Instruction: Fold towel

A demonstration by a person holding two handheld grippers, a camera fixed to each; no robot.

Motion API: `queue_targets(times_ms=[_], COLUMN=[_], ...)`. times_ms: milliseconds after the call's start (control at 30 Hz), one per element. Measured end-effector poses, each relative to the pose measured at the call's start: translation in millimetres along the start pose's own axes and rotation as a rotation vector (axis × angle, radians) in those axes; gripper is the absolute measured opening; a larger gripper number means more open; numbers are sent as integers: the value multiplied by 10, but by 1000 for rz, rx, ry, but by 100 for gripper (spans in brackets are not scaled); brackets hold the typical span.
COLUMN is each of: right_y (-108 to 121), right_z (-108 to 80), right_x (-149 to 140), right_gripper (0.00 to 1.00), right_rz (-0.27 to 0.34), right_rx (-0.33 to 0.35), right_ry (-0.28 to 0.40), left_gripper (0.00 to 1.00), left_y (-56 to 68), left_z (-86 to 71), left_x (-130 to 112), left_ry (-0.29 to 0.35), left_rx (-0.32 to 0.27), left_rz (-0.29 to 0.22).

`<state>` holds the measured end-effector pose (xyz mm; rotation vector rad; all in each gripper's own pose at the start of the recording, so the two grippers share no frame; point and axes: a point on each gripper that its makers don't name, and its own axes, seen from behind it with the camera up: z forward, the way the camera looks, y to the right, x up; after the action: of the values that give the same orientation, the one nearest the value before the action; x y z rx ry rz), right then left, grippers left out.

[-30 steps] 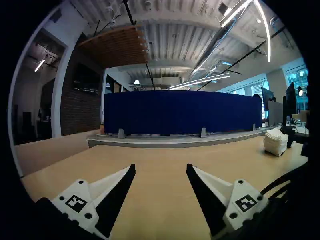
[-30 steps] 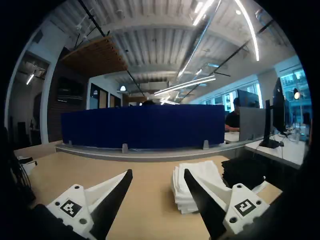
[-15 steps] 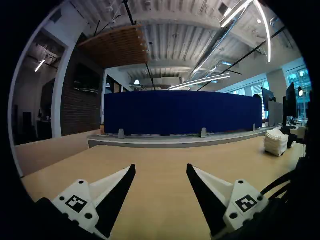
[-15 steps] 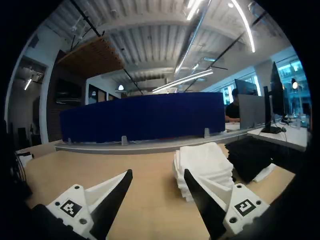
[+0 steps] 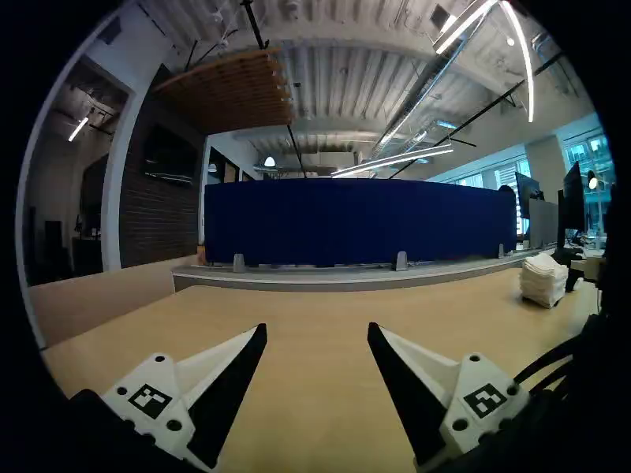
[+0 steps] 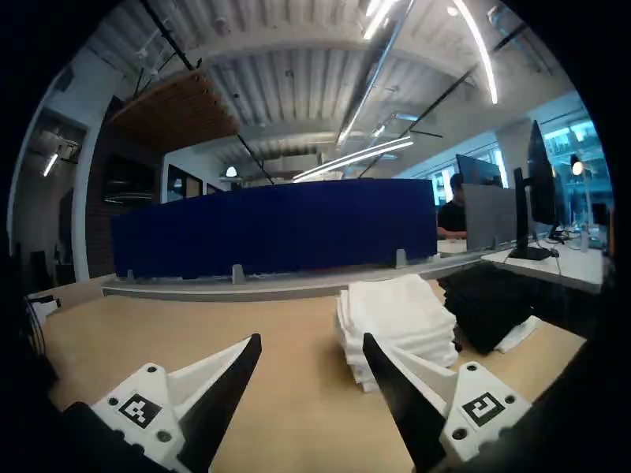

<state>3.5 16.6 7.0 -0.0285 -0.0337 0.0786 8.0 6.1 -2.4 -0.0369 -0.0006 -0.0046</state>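
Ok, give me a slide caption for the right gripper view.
Open right gripper faces a stack of folded white towels beside a black pile on the wooden table.

- Long light strips high above the left gripper glow bright white.
- Windows far off to the right of the right gripper shine pale blue.
- The table ahead is evenly lit.
- Straight lines bend near the round edges.
- Both views look sharp.
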Motion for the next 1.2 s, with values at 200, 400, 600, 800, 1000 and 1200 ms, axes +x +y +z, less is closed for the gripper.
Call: queue_targets(times_ms=[200,400,600,800,1000,1200], right_y=[-67,-97,-137,-116,-109,-114], right_z=[-23,-35,-48,-49,-49,-41], right_x=[2,-27,-27,-27,-35,-41], right_gripper=[100,100,100,100,100,100], right_rz=[-25,-46,-72,-80,-79,-79], right_rx=[20,23,18,12,12,12], right_ry=[28,28,34,34,34,34], left_gripper=[95,95,95,95,95,95], left_y=[-3,-2,-4,2,-5,-5], left_z=[2,8,7,5,5,0], left_x=[1,-2,-2,-7,-4,-4], left_ry=[0,0,0,0,0,0], left_rx=[0,0,0,0,0,0], left_rz=[0,0,0,0,1,0])
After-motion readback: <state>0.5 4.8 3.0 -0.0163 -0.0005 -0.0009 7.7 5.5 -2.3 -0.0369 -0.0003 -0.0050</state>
